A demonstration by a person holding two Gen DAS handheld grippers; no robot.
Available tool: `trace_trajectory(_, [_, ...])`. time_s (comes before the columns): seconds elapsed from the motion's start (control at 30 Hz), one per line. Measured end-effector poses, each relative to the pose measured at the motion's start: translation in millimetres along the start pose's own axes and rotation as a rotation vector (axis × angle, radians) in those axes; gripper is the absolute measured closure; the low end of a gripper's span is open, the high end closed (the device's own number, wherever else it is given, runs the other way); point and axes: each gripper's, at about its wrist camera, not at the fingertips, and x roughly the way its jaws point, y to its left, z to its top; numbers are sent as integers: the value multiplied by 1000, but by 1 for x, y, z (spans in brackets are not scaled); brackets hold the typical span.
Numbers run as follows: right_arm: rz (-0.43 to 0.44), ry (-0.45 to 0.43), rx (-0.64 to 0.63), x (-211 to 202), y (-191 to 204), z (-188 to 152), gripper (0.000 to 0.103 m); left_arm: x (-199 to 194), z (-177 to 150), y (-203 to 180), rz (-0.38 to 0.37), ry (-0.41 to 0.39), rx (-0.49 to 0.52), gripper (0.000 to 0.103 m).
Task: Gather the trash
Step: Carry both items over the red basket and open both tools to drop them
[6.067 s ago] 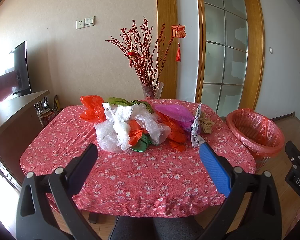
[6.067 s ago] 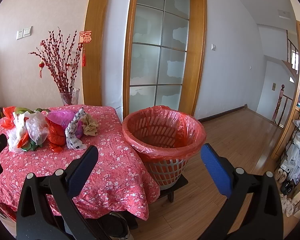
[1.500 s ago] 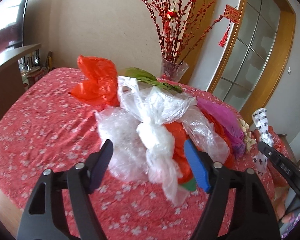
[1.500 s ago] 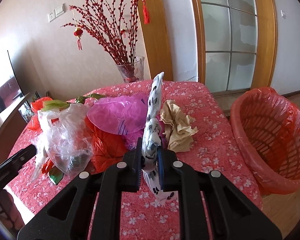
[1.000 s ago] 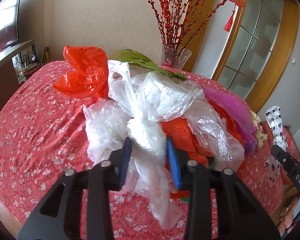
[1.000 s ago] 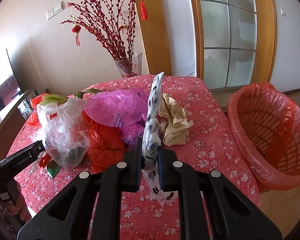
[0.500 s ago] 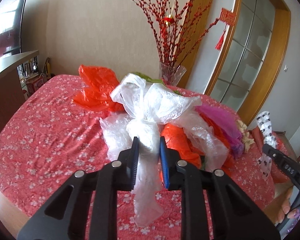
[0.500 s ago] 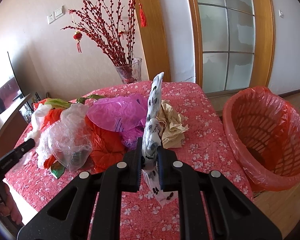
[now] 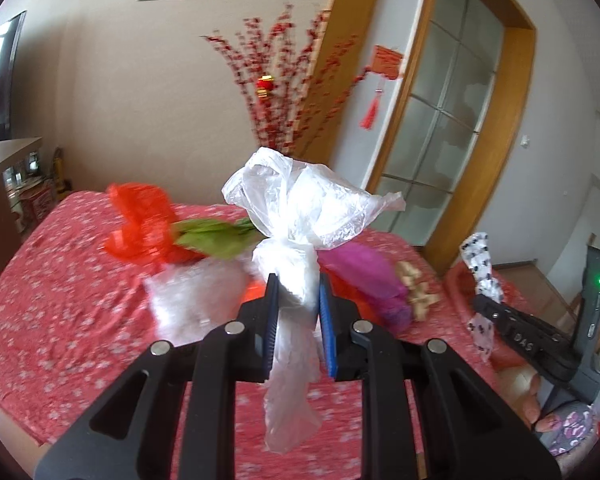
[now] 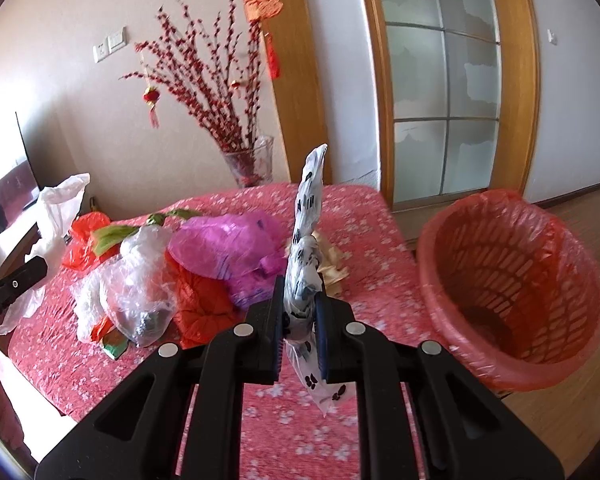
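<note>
trash basket red-lined, contents unclear, beside table

white bag: crumpled, lifted off the table
spotted bag: twisted, upright
trash pile: on the table's left
basket: red-lined, far right

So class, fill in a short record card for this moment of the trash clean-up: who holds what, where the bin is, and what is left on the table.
left hand-held gripper: shut on white plastic bag, lifted above the table
right hand-held gripper: shut on black-spotted white bag, held upright
bin: basket with red liner, beside the table's right edge
table: red floral tablecloth
trash left on table: magenta bag, clear plastic bag, orange bags, crumpled tan paper
also on table: vase of red branches, at the far edge
</note>
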Motion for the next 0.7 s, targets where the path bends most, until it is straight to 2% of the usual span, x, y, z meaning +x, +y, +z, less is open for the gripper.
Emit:
trace_trajectory(0.33, [-140, -93, 96, -32, -68, 21, 89, 46, 10, -77, -190, 57, 79, 83])
trace_trajectory(0.53, [-210, -123, 167, -45, -111, 28, 89, 82, 11, -130, -321, 116, 127, 83])
trace_trajectory(0.7, [-255, -130, 204, -47, -139, 31, 89, 111, 3, -172, -396, 174, 169, 83])
